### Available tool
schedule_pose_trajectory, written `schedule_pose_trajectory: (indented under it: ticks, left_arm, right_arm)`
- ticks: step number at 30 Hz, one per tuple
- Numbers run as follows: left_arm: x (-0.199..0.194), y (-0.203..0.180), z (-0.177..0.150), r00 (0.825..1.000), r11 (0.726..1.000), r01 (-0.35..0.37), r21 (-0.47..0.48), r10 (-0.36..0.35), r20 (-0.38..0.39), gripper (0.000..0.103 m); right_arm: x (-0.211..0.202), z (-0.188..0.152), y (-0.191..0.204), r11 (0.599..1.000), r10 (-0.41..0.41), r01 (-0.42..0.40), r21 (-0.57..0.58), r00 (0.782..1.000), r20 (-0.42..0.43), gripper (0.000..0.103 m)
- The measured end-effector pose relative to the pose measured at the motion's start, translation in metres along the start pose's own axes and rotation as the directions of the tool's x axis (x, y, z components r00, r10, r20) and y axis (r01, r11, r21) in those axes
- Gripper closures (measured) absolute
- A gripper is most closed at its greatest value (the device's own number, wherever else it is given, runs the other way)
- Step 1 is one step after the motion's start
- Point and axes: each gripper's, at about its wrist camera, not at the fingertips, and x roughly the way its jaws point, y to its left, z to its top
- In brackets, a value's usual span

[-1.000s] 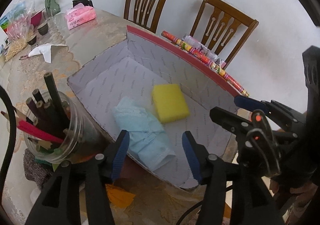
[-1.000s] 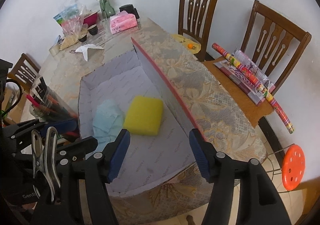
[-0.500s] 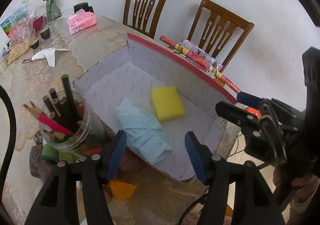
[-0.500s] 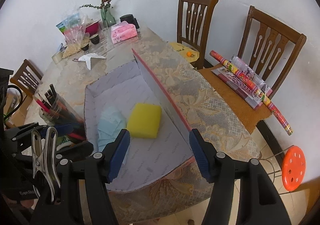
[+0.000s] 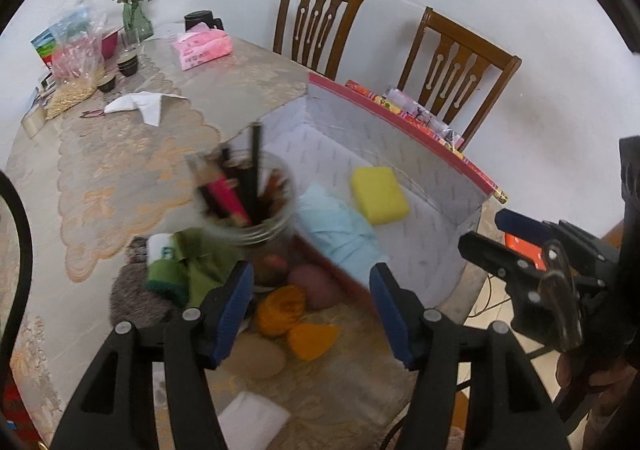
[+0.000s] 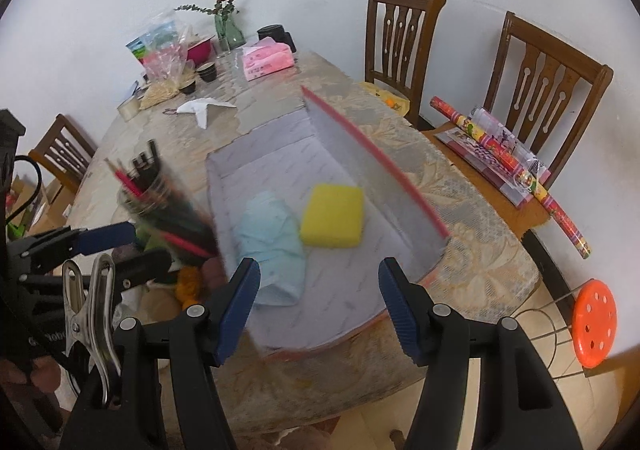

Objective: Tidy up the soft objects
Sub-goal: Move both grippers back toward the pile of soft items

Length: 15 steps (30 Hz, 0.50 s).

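An open shallow box (image 5: 436, 174) (image 6: 344, 290) with a red rim lies on the table, holding a yellow sponge (image 5: 379, 195) (image 6: 333, 216) and a folded light blue cloth (image 5: 340, 234) (image 6: 272, 246). Outside the box, near the table's front edge, lie an orange yarn ball (image 5: 282, 308), an orange cloth piece (image 5: 312, 340), a mauve soft ball (image 5: 316, 284), a green cloth (image 5: 188, 270), a grey knit piece (image 5: 132, 298) and a white pad (image 5: 253, 421). My left gripper (image 5: 312, 306) hangs open over these loose items. My right gripper (image 6: 320, 302) hangs open above the box's near edge.
A clear jar of pencils (image 5: 248, 206) (image 6: 160, 206) stands just left of the box. At the table's far end are a pink tissue pack (image 5: 202, 49), a vase (image 5: 136, 16), cups, bags and a white paper (image 5: 140, 104). Two chairs (image 6: 404, 34) stand behind; an orange stool (image 6: 594, 324) is on the floor.
Both grippers drew back and rose from the box. The left view shifted left, bringing the yarn, cloths and white pad into sight. Both stayed open and empty.
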Motion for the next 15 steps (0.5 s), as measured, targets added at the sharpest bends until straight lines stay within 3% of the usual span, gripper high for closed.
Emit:
schedule_pose_trajectory:
  ticks: [15]
  left_arm:
    - [-0.036,0.07,-0.032,0.999,0.999,-0.043,-0.03,0.043,-0.015,0.039]
  right_arm:
    - [-0.018,-0.034,0.072,1.0,-0.006,0.006,0.011,1.0,-0.015,0.04]
